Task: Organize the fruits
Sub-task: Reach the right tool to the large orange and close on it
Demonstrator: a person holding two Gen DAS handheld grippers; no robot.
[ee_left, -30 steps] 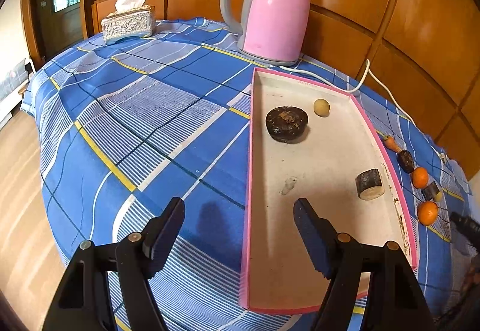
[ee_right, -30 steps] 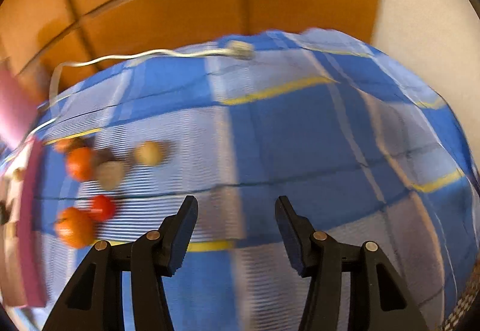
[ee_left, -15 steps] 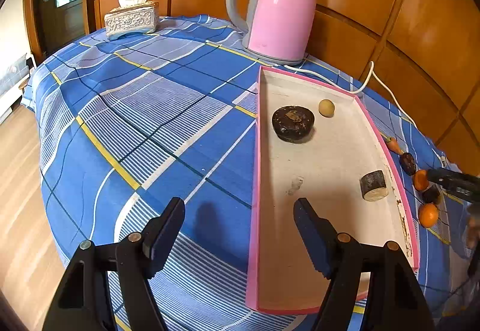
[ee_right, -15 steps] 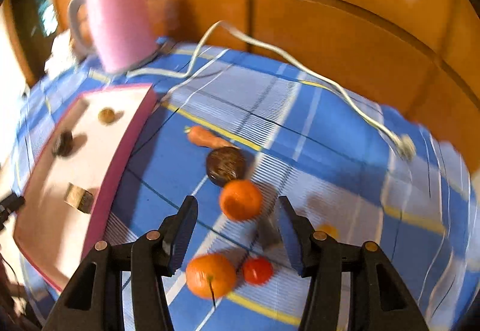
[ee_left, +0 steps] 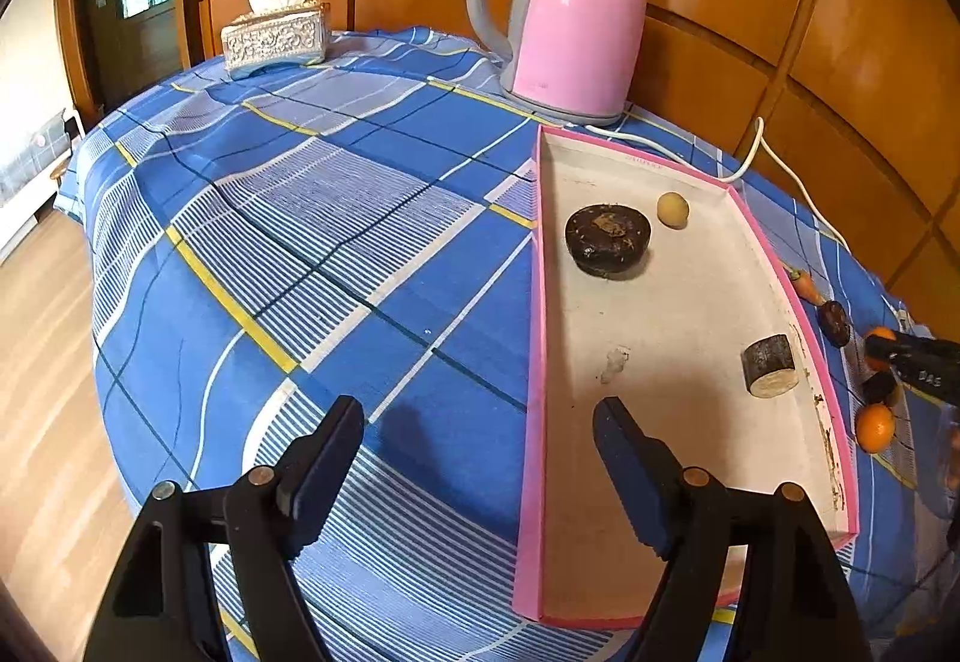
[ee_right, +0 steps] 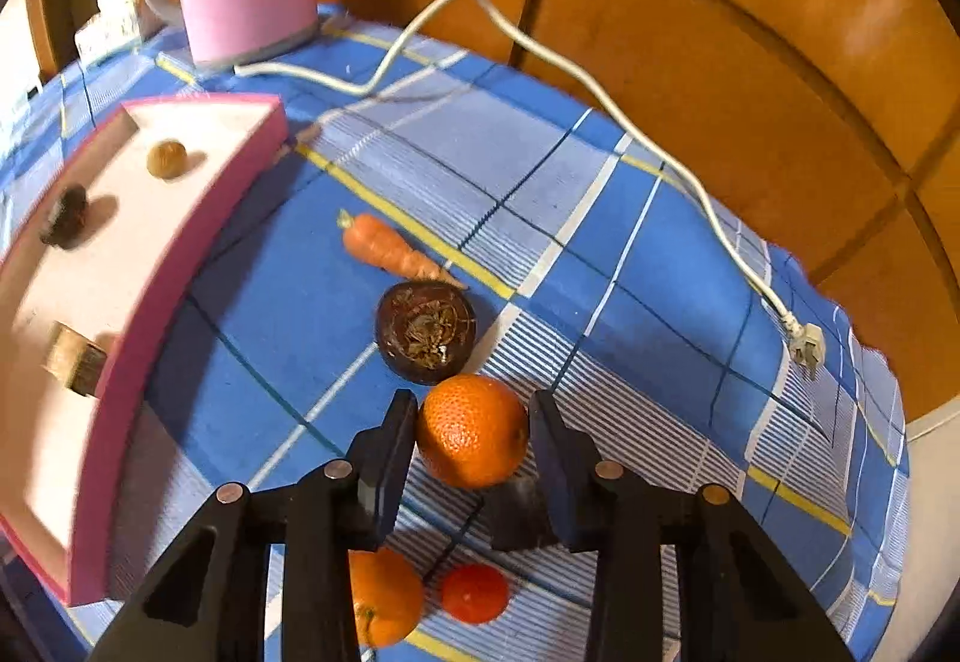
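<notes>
Since half a second ago, the right gripper point(ee_right: 473, 443) is coming down over the fruit cluster, and its jaws are now flanking an orange point(ee_right: 472, 438) on the blue checked surface point(ee_right: 630, 266), spread just wider than the fruit; whether either pad is touching it I cannot tell. Nearest the camera, a second orange point(ee_right: 384, 596) and a small red fruit point(ee_right: 475, 593) are lying under the gripper body, with a dark block point(ee_right: 517, 512) behind the right jaw. Just beyond the flanked orange, a dark round fruit point(ee_right: 426, 332) is sitting nearly against it, and a carrot point(ee_right: 390, 251) is lying past that. Open cloth is stretching rightward to the white cord point(ee_right: 600, 86) and plug.

The left gripper point(ee_left: 480, 467) is hovering with jaws spread wide, straddling the near left rim of the pink tray point(ee_left: 534, 350). Inside are resting a cut wood-like chunk point(ee_left: 770, 365), then a dark disc point(ee_left: 608, 239) and a small tan ball point(ee_left: 673, 209). Farther back are standing a pink kettle point(ee_left: 570, 8) and a tissue box point(ee_left: 276, 38).
</notes>
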